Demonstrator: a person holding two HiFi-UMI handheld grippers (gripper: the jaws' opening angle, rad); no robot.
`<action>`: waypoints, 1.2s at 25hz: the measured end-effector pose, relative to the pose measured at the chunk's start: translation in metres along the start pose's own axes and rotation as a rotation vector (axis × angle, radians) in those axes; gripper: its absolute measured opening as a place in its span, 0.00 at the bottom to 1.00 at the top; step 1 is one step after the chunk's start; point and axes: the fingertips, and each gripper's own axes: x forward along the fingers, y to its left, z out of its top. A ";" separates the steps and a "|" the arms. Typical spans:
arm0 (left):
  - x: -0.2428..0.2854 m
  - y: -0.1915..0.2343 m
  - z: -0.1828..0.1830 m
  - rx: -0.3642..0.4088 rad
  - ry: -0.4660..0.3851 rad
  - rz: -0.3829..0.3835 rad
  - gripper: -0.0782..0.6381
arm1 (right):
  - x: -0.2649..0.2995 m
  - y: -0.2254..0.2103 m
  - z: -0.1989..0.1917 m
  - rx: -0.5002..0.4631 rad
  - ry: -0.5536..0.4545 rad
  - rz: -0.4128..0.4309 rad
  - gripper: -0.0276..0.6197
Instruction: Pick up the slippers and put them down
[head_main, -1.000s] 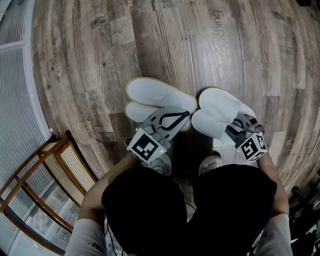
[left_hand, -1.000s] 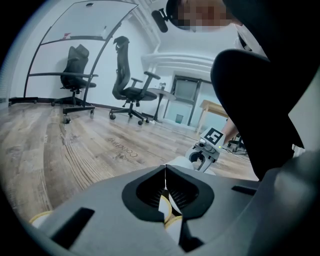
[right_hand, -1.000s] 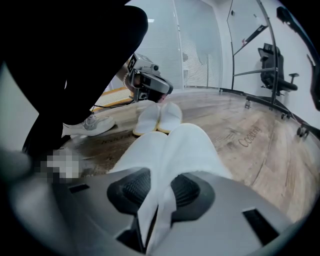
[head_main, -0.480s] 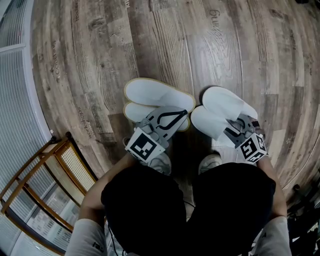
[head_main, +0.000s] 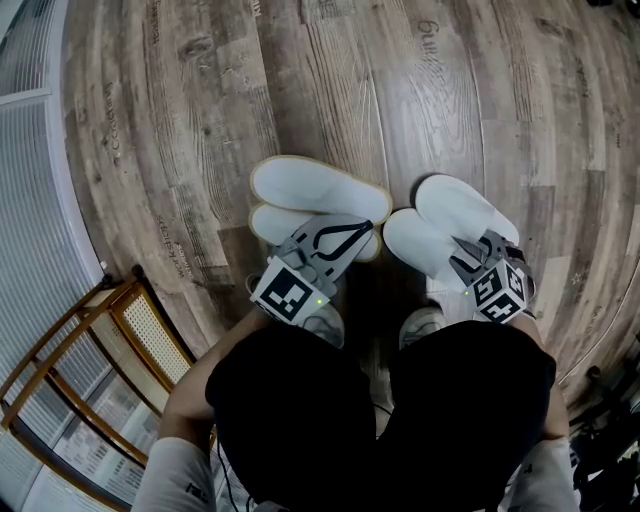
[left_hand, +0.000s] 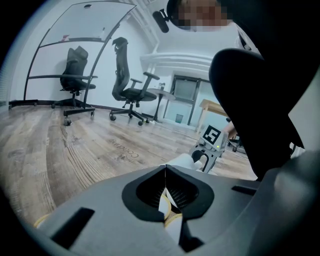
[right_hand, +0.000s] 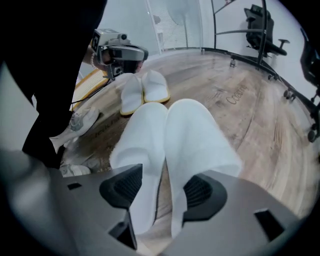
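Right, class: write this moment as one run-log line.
left gripper: shut on yellow-edged slipper pair | right gripper: jaws just been opening, white slipper pair between them, ungripped, lying on wooden floor

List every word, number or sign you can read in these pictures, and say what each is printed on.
"Ocean", likely, end blurred: on a floor plank.
Other floor prints: too blurred to read.
Black-and-white square markers: patterns, no letters.
No print shows on the slippers.
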 end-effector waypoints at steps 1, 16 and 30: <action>-0.001 0.000 0.001 0.002 -0.002 0.002 0.13 | -0.002 0.000 -0.003 0.033 0.026 0.009 0.40; -0.014 0.017 0.006 -0.025 0.032 0.048 0.13 | -0.043 -0.003 -0.030 0.288 0.122 0.012 0.39; -0.080 0.027 0.168 -0.073 -0.048 0.176 0.13 | -0.215 -0.044 0.095 0.417 -0.256 -0.156 0.13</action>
